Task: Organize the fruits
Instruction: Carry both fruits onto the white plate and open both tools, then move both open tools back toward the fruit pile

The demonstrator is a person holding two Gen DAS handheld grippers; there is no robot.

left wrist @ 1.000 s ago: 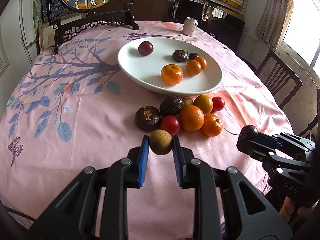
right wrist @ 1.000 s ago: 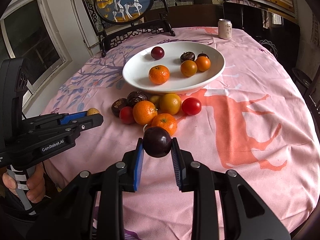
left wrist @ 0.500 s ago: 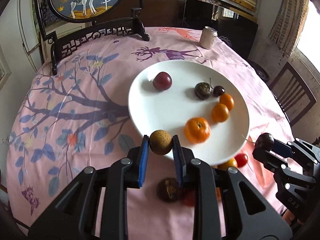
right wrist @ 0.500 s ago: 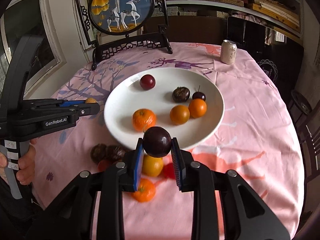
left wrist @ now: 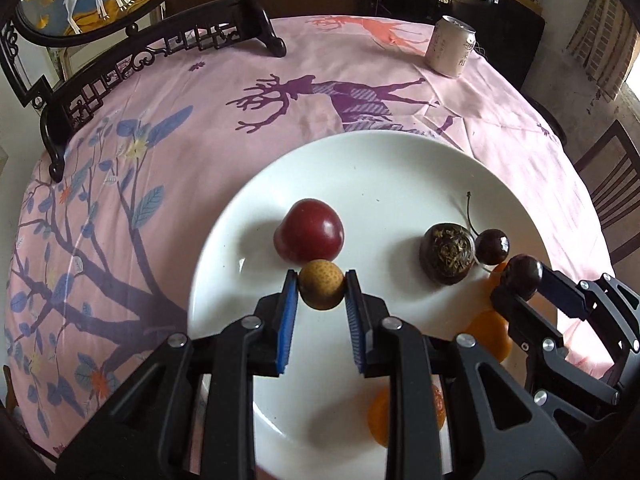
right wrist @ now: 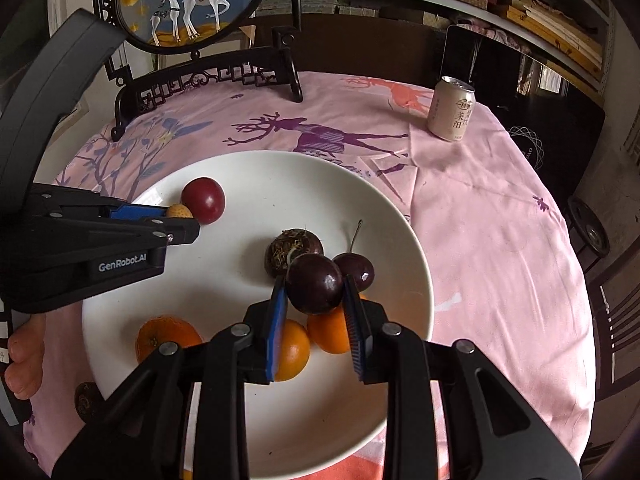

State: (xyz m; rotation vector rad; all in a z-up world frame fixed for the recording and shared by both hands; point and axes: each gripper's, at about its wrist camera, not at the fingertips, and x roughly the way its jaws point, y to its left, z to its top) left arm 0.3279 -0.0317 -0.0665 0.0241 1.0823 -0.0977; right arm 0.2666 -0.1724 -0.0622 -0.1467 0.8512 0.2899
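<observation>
Currently your left gripper [left wrist: 322,292] pinches a small tan fruit [left wrist: 322,290] over the white plate [left wrist: 400,168], just beside the red plum [left wrist: 310,236] lying there, presumably to set it down near that fruit. Your right gripper [right wrist: 314,300] carries a dark plum [right wrist: 315,284] between its jaws, above the dark cherry [right wrist: 356,271] and oranges [right wrist: 294,350]; those jaws have just been opening, though the plum sits between them unreleased. Compared with a second ago, both grippers have travelled from the fruit heap on the worktop to positions over the plate. Release appears imminent.
</observation>
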